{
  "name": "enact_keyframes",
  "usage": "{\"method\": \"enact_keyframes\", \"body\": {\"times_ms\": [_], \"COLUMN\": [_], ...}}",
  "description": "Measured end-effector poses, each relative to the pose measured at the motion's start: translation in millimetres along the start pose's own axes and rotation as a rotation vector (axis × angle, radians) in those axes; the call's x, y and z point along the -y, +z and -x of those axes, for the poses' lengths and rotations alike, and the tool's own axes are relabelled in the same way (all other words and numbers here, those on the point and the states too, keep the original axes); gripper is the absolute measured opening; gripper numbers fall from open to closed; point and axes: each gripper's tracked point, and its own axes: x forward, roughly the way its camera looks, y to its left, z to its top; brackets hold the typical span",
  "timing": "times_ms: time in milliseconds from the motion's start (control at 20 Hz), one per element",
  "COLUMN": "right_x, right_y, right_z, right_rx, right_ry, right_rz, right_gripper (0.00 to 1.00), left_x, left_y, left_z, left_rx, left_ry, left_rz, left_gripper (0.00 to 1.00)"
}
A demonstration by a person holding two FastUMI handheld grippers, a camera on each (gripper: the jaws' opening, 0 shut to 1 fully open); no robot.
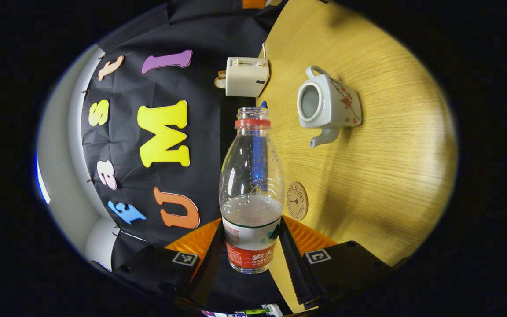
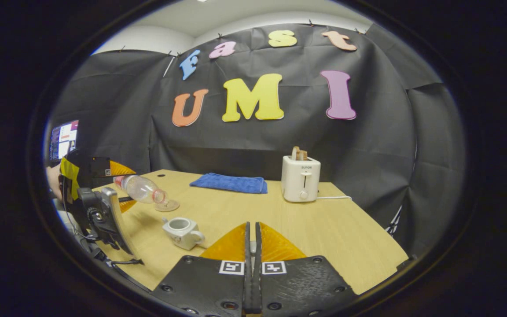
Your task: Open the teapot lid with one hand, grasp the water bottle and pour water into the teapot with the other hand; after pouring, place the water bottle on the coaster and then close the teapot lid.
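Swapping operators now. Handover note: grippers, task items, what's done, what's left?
Left gripper: shut on the clear plastic water bottle, cap off, partly full, tipped over near the teapot in the right gripper view.
Right gripper: fingers shut; I can't make out the lid between them.
White ceramic teapot with red flowers: on the wooden table, lid off, mouth open.
Round cork coaster: on the table, nothing on it.
Done: lid off, bottle grasped.
Left: pouring if it is not done yet, bottle onto coaster, lid back on.
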Motion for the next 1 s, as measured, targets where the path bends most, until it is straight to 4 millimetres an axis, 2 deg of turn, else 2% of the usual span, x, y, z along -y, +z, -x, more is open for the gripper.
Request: {"method": "enact_keyframes", "body": {"times_ms": [400,450,500,700,1000], "right_x": [0.7,1.1,2.0,4.1,5.8], "right_y": [-3.3,-3.1,-3.6,-3.8,-3.7], "right_z": [2.4,2.7,3.3,4.8,6.0], "right_rx": [-0.002,-0.001,-0.001,0.001,0.003], "right_ry": [0.007,0.007,0.006,0.002,0.0], "right_rz": [-0.001,-0.002,-0.003,-0.005,-0.006], "right_gripper": [0.0,0.0,0.0,0.0,0.0], "left_x": [-3.1,-3.1,-3.4,-9.2,-12.2], "left_y": [7.3,6.8,7.0,7.8,9.5], "left_z": [0.1,-1.3,-3.2,-9.5,-8.1], "left_rx": [-0.01,-0.01,-0.011,-0.013,-0.019], "left_ry": [0.021,0.019,0.019,0.023,0.039], "left_rz": [-0.127,-0.134,-0.139,-0.168,-0.226], "left_gripper": [0.73,0.77,0.74,0.74,0.73]}}
